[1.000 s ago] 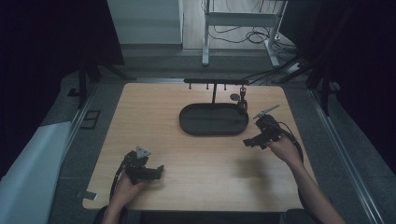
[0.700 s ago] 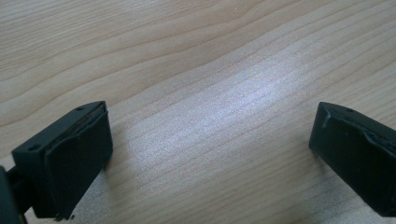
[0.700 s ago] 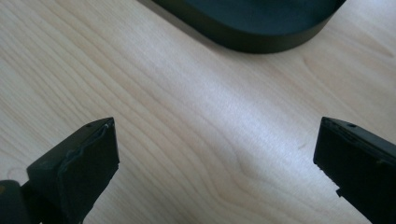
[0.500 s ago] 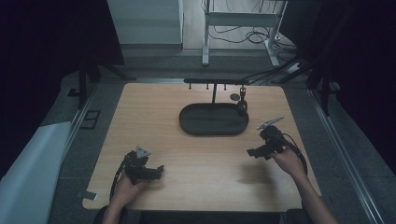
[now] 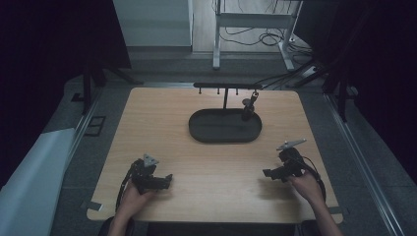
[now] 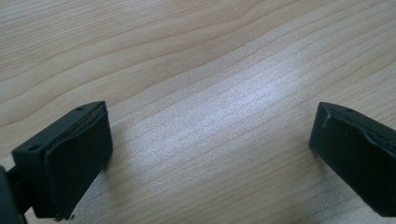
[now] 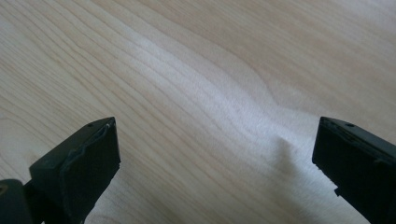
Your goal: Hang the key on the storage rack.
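Observation:
My left gripper [image 5: 167,181] rests low over the wooden table [image 5: 162,128] near its front left, held by a hand, jaws pointing right. In the left gripper view the left gripper [image 6: 210,154] stands open with bare wood between the jaws. My right gripper [image 5: 268,173] hovers near the front right, jaws pointing left. The right gripper view shows the right gripper [image 7: 215,158] open, nothing between its fingers. A dark oval tray [image 5: 204,133] lies at the table's far middle, with a small dark object [image 5: 247,109] hanging at its right end.
A black rack [image 5: 225,86] with small hooks stands just behind the tray. A white sheet [image 5: 29,177] lies on the floor at the left. Cables and a metal frame [image 5: 255,19] sit beyond the table's far edge.
My right gripper has drawn back from beside the tray toward the front right of the table. The left gripper has stayed put.

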A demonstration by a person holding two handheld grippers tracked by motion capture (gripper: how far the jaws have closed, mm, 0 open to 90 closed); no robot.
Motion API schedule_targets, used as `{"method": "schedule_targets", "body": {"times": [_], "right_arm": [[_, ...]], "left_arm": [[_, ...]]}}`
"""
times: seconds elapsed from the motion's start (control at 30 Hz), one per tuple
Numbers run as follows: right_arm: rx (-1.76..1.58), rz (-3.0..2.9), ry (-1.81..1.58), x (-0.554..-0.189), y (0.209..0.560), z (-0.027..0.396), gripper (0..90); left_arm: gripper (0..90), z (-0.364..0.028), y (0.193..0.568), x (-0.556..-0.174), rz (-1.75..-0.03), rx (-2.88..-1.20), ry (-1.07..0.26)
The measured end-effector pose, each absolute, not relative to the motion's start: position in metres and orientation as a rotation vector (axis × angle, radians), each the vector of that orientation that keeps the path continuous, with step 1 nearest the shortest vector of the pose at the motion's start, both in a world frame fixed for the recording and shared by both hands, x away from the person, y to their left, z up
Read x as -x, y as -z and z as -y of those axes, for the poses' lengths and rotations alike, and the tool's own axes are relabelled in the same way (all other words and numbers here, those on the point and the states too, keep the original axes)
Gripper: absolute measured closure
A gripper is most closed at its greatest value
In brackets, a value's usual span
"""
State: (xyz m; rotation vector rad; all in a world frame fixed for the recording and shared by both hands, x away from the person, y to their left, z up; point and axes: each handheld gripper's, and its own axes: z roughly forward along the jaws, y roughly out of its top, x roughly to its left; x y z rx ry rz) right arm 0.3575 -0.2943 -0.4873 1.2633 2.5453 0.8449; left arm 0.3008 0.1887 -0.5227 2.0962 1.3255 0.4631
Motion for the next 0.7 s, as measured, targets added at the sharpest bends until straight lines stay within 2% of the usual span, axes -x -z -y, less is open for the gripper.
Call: {"method": "schedule_targets", "body": {"times": [0.33,0.7], "right_arm": [[-1.302,-2.491,-0.875,-0.341,0.506,0.299,0.7],[-1.202,-2.453,-0.801,-0.331,0.508,0.295,0.8]], "left_arm": [[0.0,-0.189,0.523,-0.301,-1.327,-2.094,-0.463],[0.0,-0.188,0.523,-0.301,-1.326,-2.094,-0.464]]}}
